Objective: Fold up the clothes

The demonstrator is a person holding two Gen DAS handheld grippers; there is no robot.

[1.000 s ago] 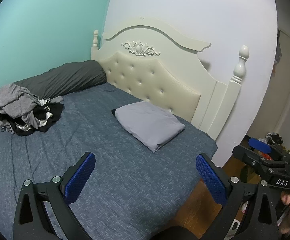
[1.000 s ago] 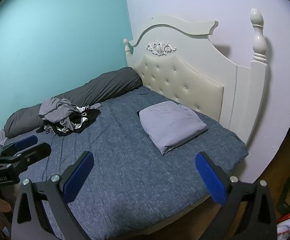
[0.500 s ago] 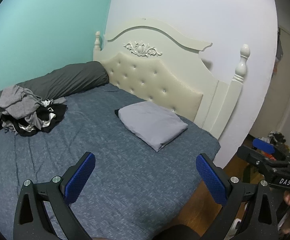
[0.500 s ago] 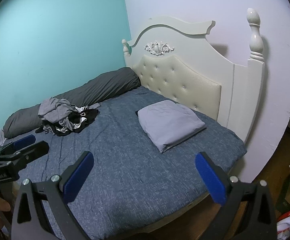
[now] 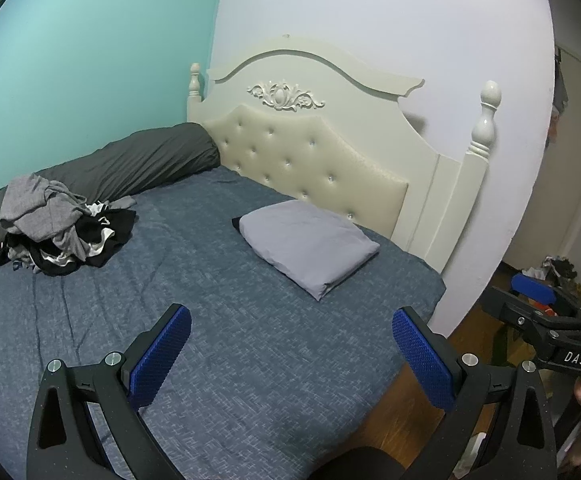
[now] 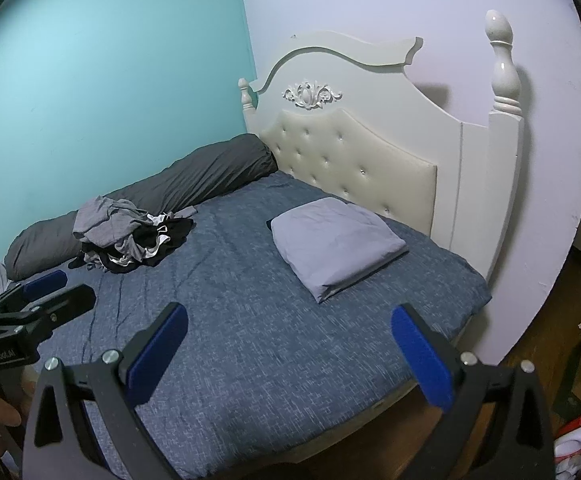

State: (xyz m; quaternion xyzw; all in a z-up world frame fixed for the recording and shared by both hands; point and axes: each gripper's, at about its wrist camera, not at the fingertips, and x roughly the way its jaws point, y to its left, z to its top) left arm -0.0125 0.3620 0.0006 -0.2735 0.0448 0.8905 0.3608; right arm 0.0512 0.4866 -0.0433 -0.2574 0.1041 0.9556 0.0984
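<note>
Sensibly, with both the left gripper and right gripper hovering jaws wide and empty over the bed, reach to the clothes pile and lift one garment alone.

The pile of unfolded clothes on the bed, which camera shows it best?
The left wrist view: the pile of clothes looks larger there, with the grey top and black garments beneath easy to separate. The right wrist view shows the same pile smaller, close above the left gripper.
</note>
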